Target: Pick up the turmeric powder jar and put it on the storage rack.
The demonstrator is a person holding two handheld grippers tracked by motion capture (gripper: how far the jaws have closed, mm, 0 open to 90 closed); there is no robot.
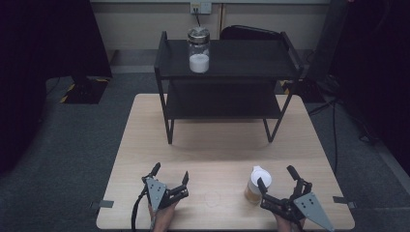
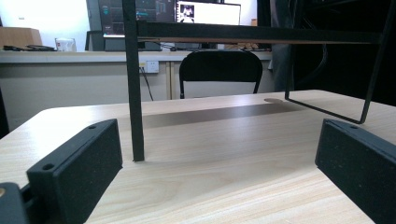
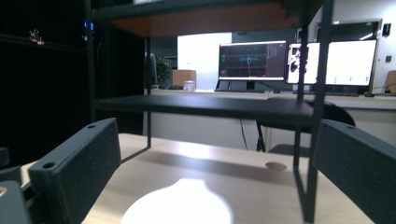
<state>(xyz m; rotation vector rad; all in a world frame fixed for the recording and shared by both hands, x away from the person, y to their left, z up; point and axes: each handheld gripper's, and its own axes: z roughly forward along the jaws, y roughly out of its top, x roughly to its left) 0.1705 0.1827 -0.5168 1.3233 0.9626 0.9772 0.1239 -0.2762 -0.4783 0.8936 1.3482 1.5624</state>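
A black two-tier metal shelf (image 1: pixel 227 67) stands at the far side of the wooden table (image 1: pixel 145 145). On its top tier sits a glass jar (image 1: pixel 198 50) with a metal lid and white powder inside. A small bottle (image 1: pixel 256 184) with a white cap and tan contents stands near the table's front right. My right gripper (image 1: pixel 277 177) is open just right of the bottle, its left jaw close against it; the white cap (image 3: pixel 180 204) glows low between its jaws. My left gripper (image 1: pixel 170 172) is open over bare table at the front left, facing the shelf's leg (image 2: pixel 133 93).
Beyond the table are a black chair (image 2: pixel 220 72), a desk with monitors (image 3: pixel 252 60) and a wall socket (image 1: pixel 195 7). Dark curtains flank the grey floor at both sides. Bare wood lies between the shelf's legs and the grippers.
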